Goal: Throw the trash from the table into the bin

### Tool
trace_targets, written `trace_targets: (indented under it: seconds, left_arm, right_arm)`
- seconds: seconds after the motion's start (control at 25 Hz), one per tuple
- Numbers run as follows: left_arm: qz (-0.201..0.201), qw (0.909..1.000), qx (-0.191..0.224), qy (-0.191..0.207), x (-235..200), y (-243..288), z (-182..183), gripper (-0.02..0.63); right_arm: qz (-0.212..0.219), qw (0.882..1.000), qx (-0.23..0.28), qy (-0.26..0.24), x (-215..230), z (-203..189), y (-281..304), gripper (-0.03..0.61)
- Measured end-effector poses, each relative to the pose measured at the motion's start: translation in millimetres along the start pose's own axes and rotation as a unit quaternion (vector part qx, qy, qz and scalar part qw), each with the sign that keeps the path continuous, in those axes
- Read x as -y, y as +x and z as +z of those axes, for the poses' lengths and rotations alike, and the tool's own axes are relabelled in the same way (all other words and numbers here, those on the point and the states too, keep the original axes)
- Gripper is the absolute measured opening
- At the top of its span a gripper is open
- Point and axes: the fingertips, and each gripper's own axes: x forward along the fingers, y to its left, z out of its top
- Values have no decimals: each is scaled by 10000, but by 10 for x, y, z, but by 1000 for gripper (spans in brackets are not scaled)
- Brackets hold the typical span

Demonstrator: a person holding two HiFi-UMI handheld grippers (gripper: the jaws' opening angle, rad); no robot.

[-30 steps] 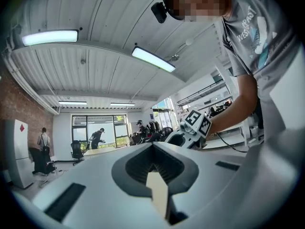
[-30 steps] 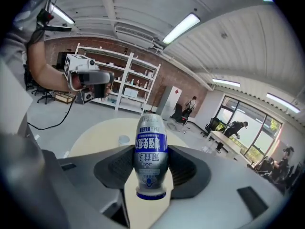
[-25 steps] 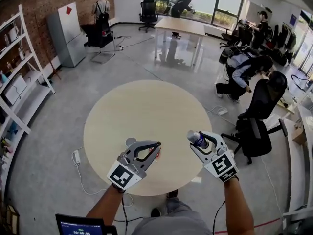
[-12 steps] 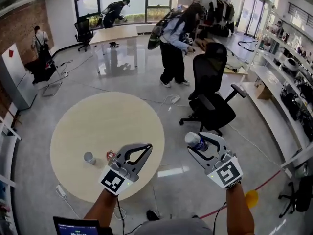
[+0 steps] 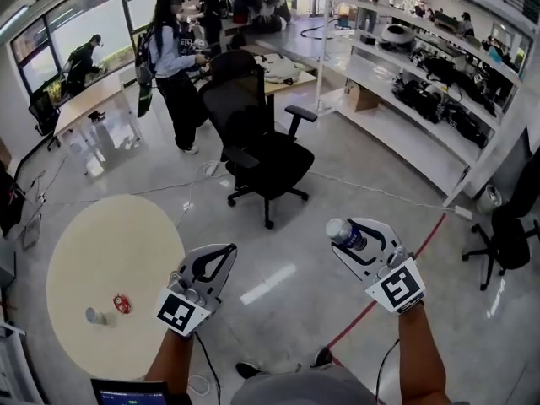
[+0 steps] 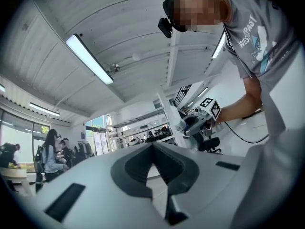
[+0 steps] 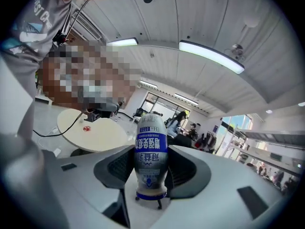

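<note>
My right gripper (image 5: 354,236) is shut on a small drink bottle (image 5: 343,234) with a blue and white label, held out over the grey floor. In the right gripper view the bottle (image 7: 151,156) stands between the two pads. My left gripper (image 5: 225,251) is also over the floor, just right of the round table (image 5: 101,251). Its jaws meet at the tips with nothing between them, as the left gripper view (image 6: 153,146) shows. A red wrapper (image 5: 121,303) and a small grey cup (image 5: 94,315) lie on the table, well left of the left gripper.
A black office chair (image 5: 261,154) stands on the floor ahead of both grippers. A person with a backpack (image 5: 171,66) stands beyond it. Long shelving (image 5: 422,83) runs along the right, and a second chair (image 5: 504,234) sits at far right. A red line (image 5: 380,298) crosses the floor.
The view has swung right: the table slid from the centre to the lower left. Both grippers went with it, off the tabletop and over the floor, the bottle still in the right one.
</note>
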Motion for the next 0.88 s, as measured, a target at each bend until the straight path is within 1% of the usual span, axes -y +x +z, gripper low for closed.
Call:
trace_targets:
  seconds: [0.08,0.16,0.28,0.36,0.48,0.56,0.68,0.8,0.88]
  left_arm:
    - [-281,9996,12,-25,322,542,-92,43]
    - [-537,9985,19,-61,675,1041,-166,43]
    - [-908,9957,16,-157,1201,1732,-248,43]
    - [-1153,9931,20,-234,1481,2127,-249,43]
    - [-1503,9882,-34,-293,1871,2626,-270,43]
    - [-1690,9851,-113,-298,2146,2893,-323,43]
    - [-1946,9801,-277,-273,2472,3131,-408,43]
    - [-2104,9767,-335,-274,2724,3321,-378,43]
    - [-2151,9751,-499,-191,2807,3419,-430,43]
  right_arm:
    - [-348,9988,-220,248,355,-508,-476,201]
    - [-676,9950,-447,591,651,-1007,-969,201]
    - [-997,9887,-798,784,998,-1746,-1664,201]
    - [-1227,9813,-1067,1034,1190,-2189,-2078,201]
    - [-1528,9671,-1475,1399,1408,-2890,-2657,201]
    - [-1667,9570,-1765,1588,1503,-3405,-3024,201]
    - [-1793,9398,-2220,1879,1513,-4088,-3461,201]
    - [-1802,9252,-2570,2134,1539,-4666,-3756,201]
    - [-1761,9172,-2754,2280,1561,-5035,-3850,201]
